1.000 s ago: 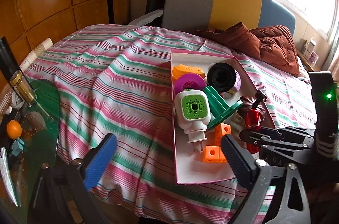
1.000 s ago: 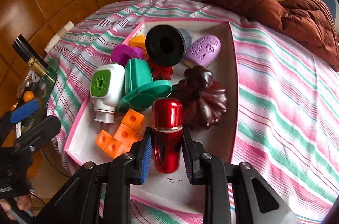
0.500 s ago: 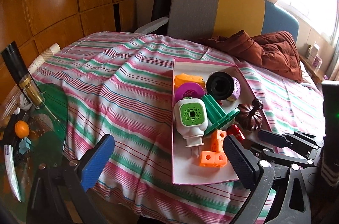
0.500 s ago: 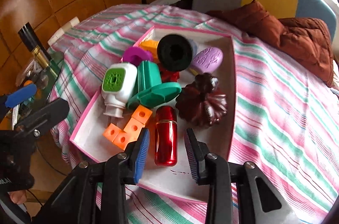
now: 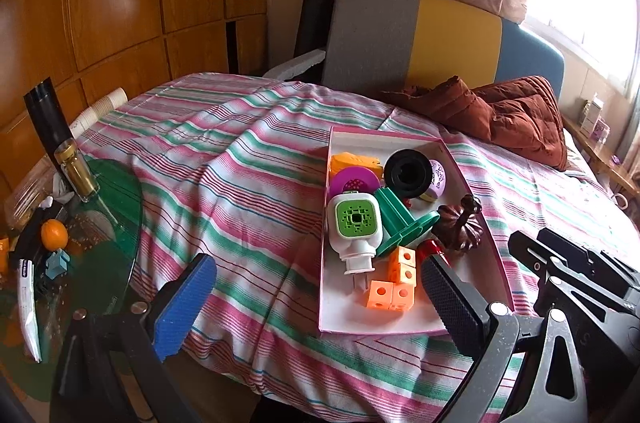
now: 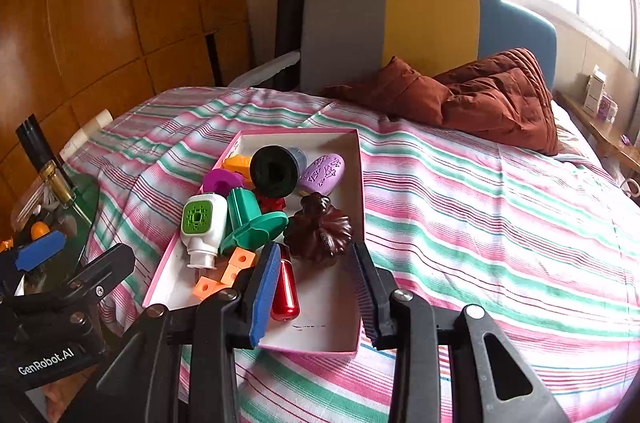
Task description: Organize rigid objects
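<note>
A pink-rimmed white tray [image 6: 344, 323] [image 5: 404, 319] lies on the striped bedspread. It holds a red metal cylinder [image 6: 285, 293] [image 5: 430, 246], a dark brown pumpkin [image 6: 320, 233] [image 5: 460, 226], orange cubes [image 6: 224, 273] [image 5: 394, 281], a white and green plug-in [image 6: 202, 225] [image 5: 355, 227], a green flanged piece [image 6: 250, 221], a black spool [image 6: 274, 171] and a purple oval [image 6: 322, 173]. My right gripper [image 6: 316, 287] is open and empty above the tray's near end, the red cylinder lying free beside its left finger. My left gripper [image 5: 316, 299] is open and empty, left of the tray.
A glass side table [image 5: 100, 223] at the left carries a dark bottle [image 5: 64, 151], an orange [image 5: 54, 234] and small clutter. A rust-brown quilt [image 6: 480, 99] lies at the bed's far right before a grey, yellow and blue headboard [image 6: 400, 23].
My right gripper opened, let the red cylinder go in the tray and drew back and up. My left gripper also pulled back from the bed.
</note>
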{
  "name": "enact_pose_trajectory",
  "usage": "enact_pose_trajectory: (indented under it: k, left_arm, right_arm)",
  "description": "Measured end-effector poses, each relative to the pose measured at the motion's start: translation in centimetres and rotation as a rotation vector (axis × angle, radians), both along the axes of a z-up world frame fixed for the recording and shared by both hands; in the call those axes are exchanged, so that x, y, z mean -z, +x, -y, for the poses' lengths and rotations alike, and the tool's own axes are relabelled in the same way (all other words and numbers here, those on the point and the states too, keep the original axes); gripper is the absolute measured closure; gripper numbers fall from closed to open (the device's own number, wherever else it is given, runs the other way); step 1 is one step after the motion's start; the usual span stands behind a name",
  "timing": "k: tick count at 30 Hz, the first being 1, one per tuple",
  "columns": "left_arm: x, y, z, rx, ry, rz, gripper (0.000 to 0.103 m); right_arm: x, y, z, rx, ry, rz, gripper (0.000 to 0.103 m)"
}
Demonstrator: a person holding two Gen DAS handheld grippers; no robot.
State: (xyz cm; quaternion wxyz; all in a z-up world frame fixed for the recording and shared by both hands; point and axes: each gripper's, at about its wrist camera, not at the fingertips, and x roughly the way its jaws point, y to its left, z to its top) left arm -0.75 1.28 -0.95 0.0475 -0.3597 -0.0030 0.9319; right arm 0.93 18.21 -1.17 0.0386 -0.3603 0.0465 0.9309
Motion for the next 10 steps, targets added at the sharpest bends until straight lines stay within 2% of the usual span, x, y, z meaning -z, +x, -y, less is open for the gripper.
enact_pose_trajectory:
  k: [7,10]
  left_arm:
    - [-0.24,0.95,0.01,-0.012,-0.034,-0.055,0.002]
    - [-0.21,0.93,0.10,-0.004,-0.023,-0.046,0.002]
  right_arm:
    - [-0.14,0.83,0.17,0.001,0.001,0.003,0.067]
    - [0.03,0.80,0.75,-0.010,0.009,0.004,0.067]
